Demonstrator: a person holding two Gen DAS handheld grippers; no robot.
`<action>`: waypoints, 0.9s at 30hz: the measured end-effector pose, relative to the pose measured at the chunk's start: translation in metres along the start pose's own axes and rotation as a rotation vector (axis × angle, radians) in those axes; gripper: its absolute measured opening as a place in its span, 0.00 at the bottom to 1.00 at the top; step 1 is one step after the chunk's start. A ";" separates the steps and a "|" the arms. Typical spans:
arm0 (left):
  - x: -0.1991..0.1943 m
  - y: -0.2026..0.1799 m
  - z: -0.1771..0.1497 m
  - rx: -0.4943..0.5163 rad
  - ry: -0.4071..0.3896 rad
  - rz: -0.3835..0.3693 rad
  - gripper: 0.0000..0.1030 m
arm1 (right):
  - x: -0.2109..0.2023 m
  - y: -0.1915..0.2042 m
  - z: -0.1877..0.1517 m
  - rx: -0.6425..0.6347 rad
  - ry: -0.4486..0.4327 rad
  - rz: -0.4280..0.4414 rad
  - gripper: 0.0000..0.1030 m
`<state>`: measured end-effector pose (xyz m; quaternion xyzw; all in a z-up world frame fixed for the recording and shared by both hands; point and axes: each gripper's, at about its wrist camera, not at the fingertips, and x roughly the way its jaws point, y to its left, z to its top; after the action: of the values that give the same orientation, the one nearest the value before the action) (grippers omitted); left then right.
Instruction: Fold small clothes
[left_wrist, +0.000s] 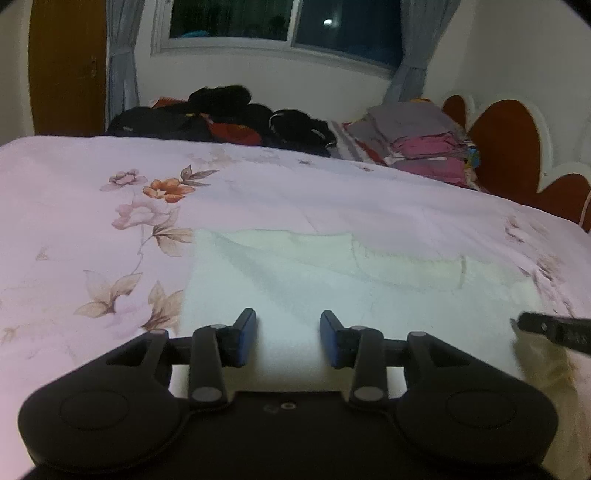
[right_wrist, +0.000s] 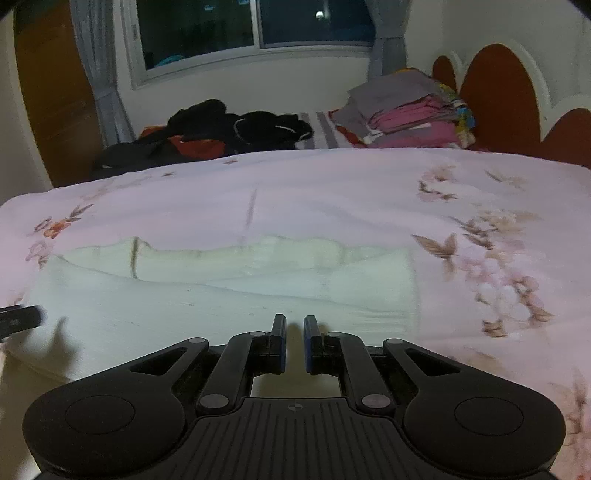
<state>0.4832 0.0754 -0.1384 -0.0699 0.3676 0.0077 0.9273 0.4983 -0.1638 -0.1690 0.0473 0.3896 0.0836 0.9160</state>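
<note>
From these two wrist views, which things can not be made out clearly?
- Near edge of the white garment: both views, hidden under the left hand-held gripper and the right hand-held gripper.
- Whether the right one pinches cloth: its nearly closed fingers hide it.
- Dark clothes pile: too dim and small to count.
- Folded stack: pieces too small to identify.
- Outside the window: dark.

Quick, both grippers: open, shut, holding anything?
Left gripper: open, nothing between the fingers, above the white garment.
Right gripper: shut, holding nothing visible.
</note>
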 end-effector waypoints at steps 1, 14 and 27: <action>0.007 0.000 0.001 0.004 0.002 0.006 0.36 | 0.003 0.002 0.001 -0.006 0.001 -0.001 0.12; 0.023 0.019 0.013 -0.003 -0.003 0.065 0.40 | 0.013 -0.012 -0.003 -0.023 -0.026 -0.070 0.60; 0.029 0.012 0.012 0.026 0.031 0.099 0.50 | 0.020 -0.018 -0.010 -0.027 0.025 -0.110 0.60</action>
<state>0.5118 0.0875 -0.1506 -0.0395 0.3850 0.0474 0.9208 0.5069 -0.1778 -0.1932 0.0126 0.4020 0.0391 0.9147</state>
